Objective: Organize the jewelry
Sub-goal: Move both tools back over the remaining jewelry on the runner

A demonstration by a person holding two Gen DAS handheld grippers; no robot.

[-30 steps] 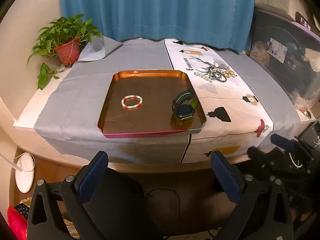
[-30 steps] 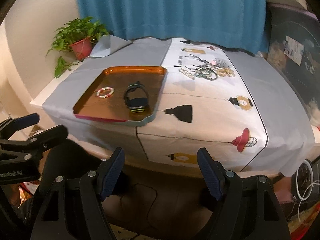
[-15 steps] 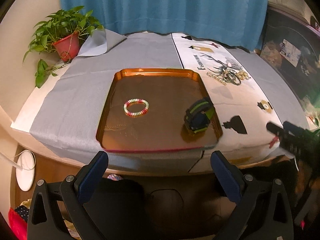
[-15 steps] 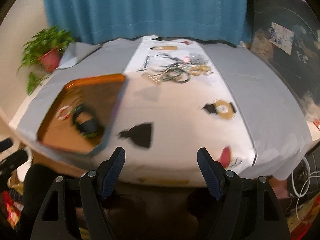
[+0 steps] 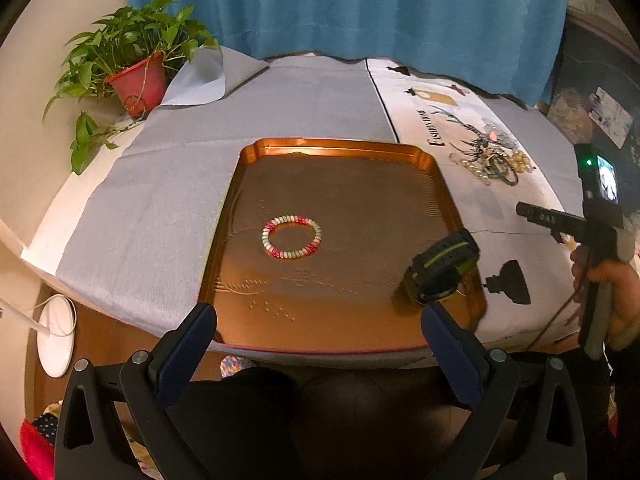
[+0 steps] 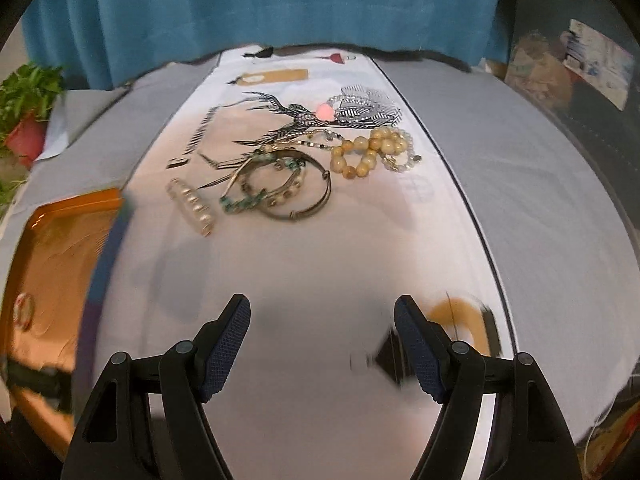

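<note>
A copper tray lies on the grey cloth. It holds a pink-green beaded bracelet and a black watch with green trim. My left gripper hangs open and empty over the tray's near edge. A jewelry pile sits on the printed runner to the right. In the right wrist view the pile shows a metal bangle, yellow beads, a green bead bracelet and a pearl clip. My right gripper is open and empty above the runner, short of the pile.
A potted plant stands at the table's back left corner before a blue curtain. A dark cabinet flanks the table on the right. The tray's corner lies left of the right gripper. A hand holds the right gripper's handle.
My right gripper has swept forward over the table toward the jewelry pile, and the tray has slid to the left of its view. My left gripper has moved closer to the tray. Both stayed open.
</note>
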